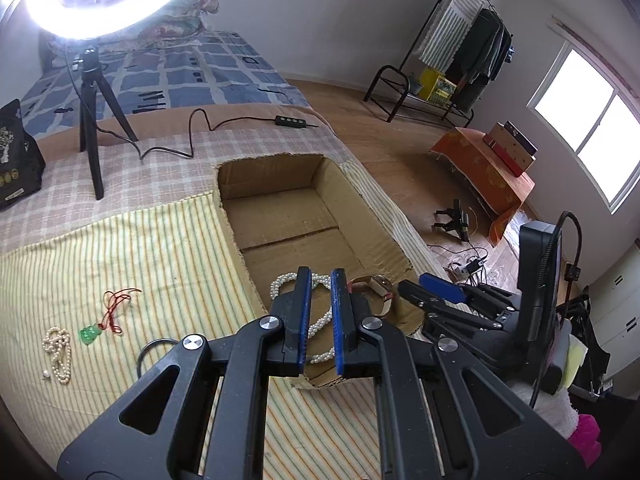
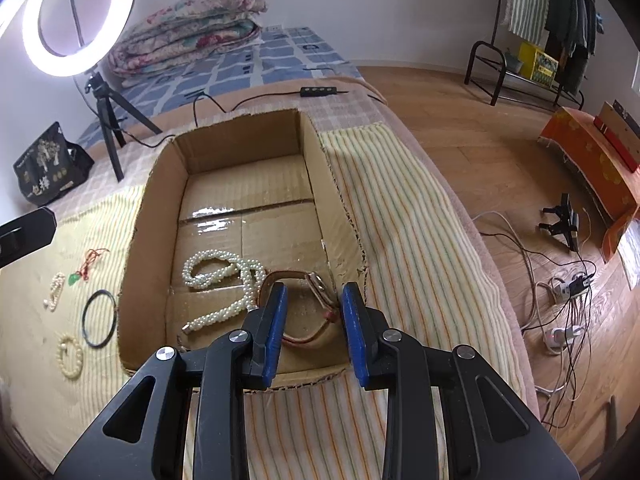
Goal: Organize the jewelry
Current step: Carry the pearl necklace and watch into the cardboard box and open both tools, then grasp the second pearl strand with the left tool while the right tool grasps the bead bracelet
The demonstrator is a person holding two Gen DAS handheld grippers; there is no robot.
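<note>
Yellow-striped cloth (image 2: 400,216), brown cardboard box (image 2: 320,184), white pearl necklace (image 2: 224,276).

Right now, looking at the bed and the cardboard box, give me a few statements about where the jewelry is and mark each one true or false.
1. The thick pearl rope lies inside the cardboard box. True.
2. The watch lies on the striped cloth outside the box. False: it lies inside the box, beside the pearl rope.
3. The black ring lies on the striped cloth, left of the box. True.
4. The green pendant is already in the box. False: it lies on the cloth, on its red cord.
5. The right gripper is clamped on the watch. False: its jaws stand apart over the watch, not pressing it.
</note>
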